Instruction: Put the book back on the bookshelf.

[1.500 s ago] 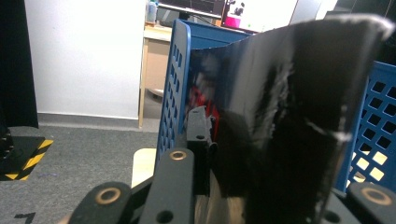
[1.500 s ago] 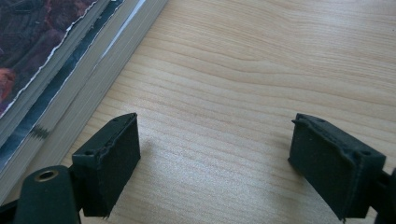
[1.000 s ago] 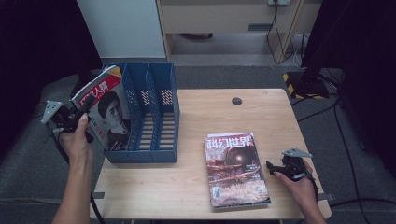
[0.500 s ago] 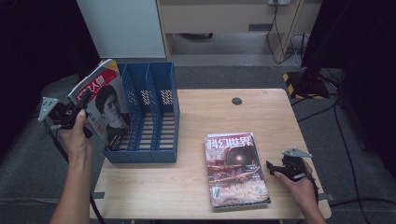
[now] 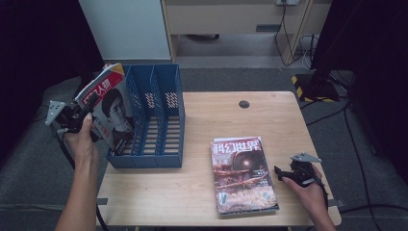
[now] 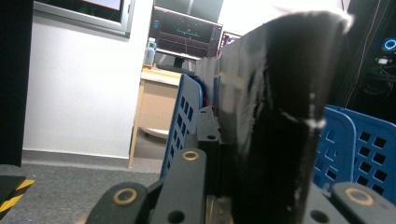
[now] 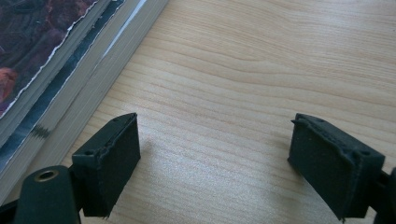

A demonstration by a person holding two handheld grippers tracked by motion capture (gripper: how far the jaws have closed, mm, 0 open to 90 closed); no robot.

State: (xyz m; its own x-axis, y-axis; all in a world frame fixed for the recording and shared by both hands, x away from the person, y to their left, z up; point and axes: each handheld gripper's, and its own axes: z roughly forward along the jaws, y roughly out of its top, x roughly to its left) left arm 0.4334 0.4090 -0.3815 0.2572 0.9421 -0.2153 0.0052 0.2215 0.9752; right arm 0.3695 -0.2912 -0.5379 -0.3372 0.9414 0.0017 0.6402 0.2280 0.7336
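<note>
**Magazine at the file rack: insertion step in hand**

Left gripper (image 5: 77, 115) has its fingers clamped on one glossy magazine with a red masthead and a portrait cover (image 5: 109, 111). The magazine is held tilted, top leaning away from the blue perforated plastic file rack (image 5: 159, 120), lower corner down at the rack's leftmost slot. In the left gripper view the held magazine (image 6: 280, 116) stands on edge right in front of the camera, with blue rack walls on either side.

Judgement: filing step is mid-way; the magazine is not yet seated. Next move calls for bringing it upright, lining its bottom edge with the slot between the dividers, lowering it, then releasing.

Right gripper (image 5: 294, 174) rests on the light wooden table (image 5: 202, 115), fingers apart with nothing between them, just beside the stack of magazines with a dark red sci-fi cover (image 5: 243, 173).

Count: one rack, three slots; one magazine in hand; stack shows at least two magazines by its edges (image 7: 70, 79); two grippers.
</note>
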